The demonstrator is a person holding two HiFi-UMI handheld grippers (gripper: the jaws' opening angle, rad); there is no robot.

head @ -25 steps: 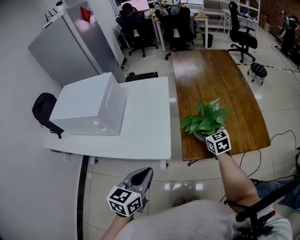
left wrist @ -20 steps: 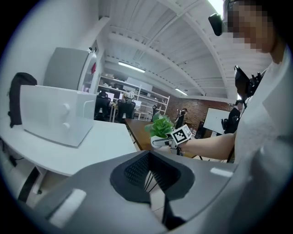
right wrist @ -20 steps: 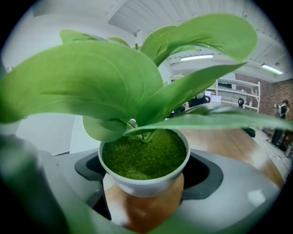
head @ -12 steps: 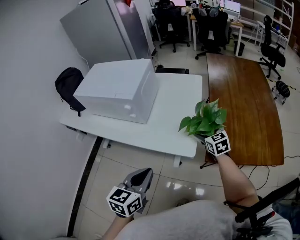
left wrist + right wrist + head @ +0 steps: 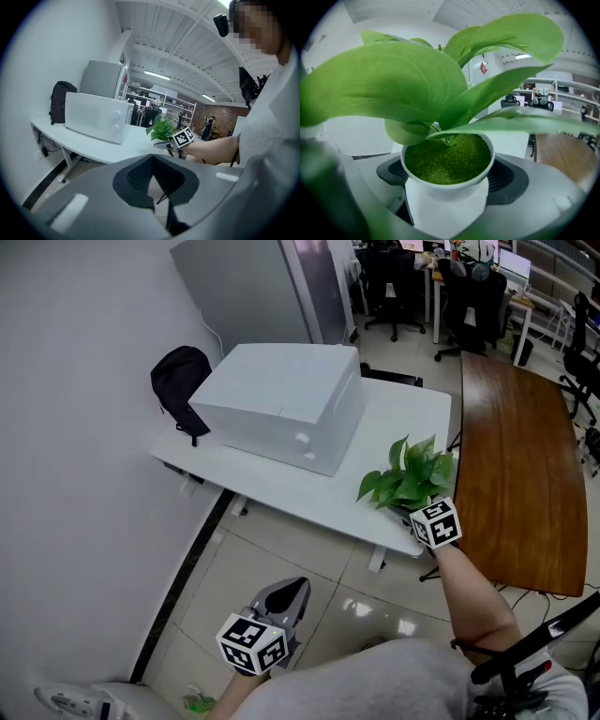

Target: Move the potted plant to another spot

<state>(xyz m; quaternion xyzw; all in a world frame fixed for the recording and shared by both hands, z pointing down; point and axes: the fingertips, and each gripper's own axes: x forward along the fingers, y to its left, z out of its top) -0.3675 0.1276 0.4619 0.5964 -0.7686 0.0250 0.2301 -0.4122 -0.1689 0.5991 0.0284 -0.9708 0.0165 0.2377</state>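
The right tongs (image 5: pixel 449 180) stood wide around the white pot of the potted plant (image 5: pixel 410 476), one pad against each side of it, and held it upright in the air. From the head view the plant hung over the near right corner of the white surface (image 5: pixel 309 491), between the white box (image 5: pixel 281 404) and the wooden surface (image 5: pixel 516 474). The left tongs (image 5: pixel 292 589) were closed on nothing, low by the person's body over the floor (image 5: pixel 272 559).

The main risk seemed to be the pot itself. It looked smooth and round, so a tilt or a jolt of the hand could let it turn or slide between the pads and spill its green filling. The broad leaves filled most of the right gripper view, so the pot's base could catch the edge of the white surface unseen. Set down this near the corner, it could tip off onto the floor.
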